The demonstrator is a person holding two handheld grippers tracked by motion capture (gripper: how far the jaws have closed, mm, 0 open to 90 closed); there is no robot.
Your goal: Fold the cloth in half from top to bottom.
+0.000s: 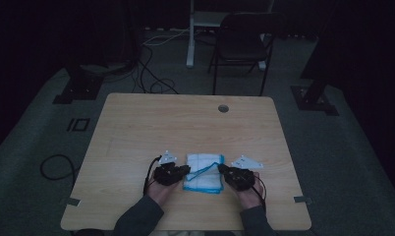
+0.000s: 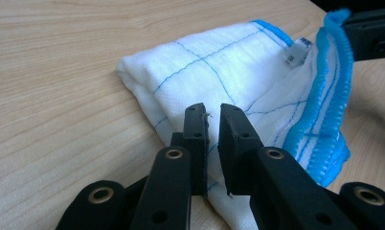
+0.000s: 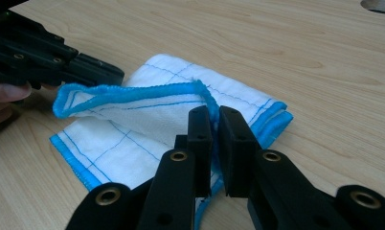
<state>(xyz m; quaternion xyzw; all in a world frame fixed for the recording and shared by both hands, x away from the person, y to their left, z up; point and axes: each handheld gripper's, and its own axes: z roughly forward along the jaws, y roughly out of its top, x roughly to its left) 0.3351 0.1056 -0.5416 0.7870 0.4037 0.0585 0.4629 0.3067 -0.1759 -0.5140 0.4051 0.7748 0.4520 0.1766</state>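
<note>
Cloth (image 1: pixel 203 173) folded, flat on table (image 1: pixel 136 128) near front edge, between both grippers. Light, soft, limp; top layer will sag and slide, so pinch by thick blue hem. Left gripper (image 2: pixel 212 125) jaws nearly together on white fold at cloth's left edge. Right gripper (image 3: pixel 215 125) jaws nearly together, pinching blue hem (image 3: pixel 133 93) of lifted top layer.

A light wooden table (image 1: pixel 136 128) carries everything. A folded white cloth with blue edging (image 1: pixel 201 178) lies near its front edge, midway along.
</note>
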